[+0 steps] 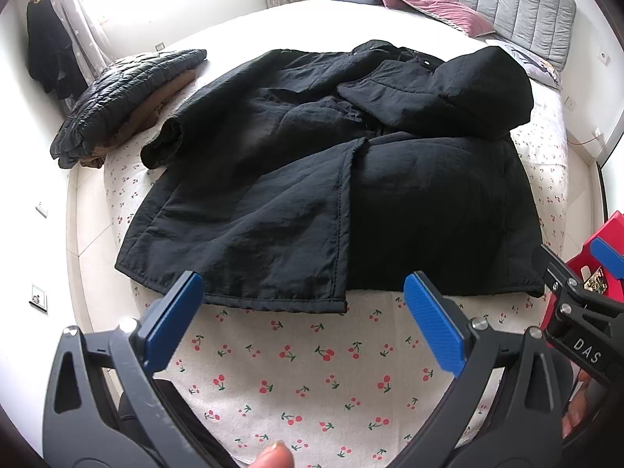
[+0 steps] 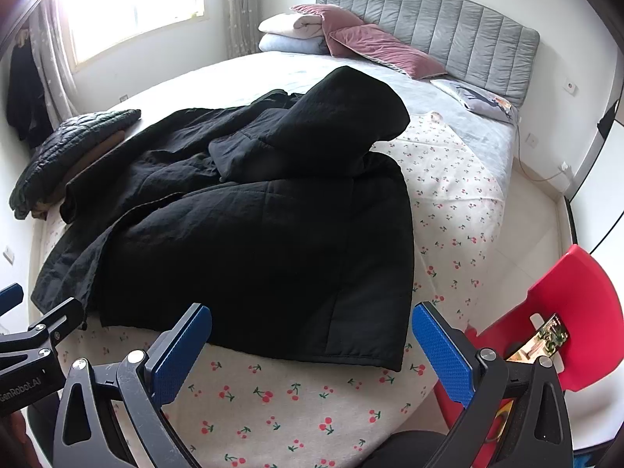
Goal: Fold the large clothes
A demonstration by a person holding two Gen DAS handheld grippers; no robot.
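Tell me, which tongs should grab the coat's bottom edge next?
Probably the left tongs: open, almost at the black coat's hem. The right tongs are open too, hovering above the hem's right part.

Bright window (image 2: 132, 4), grey headboard (image 2: 433, 31) (padded), red chair (image 2: 577, 312).

A red chair (image 2: 565, 312) stands beside the bed (image 2: 448, 179). Pink pillows (image 2: 374, 45) lean on the grey headboard (image 2: 448, 23). Bright light comes through the window (image 2: 132, 4).
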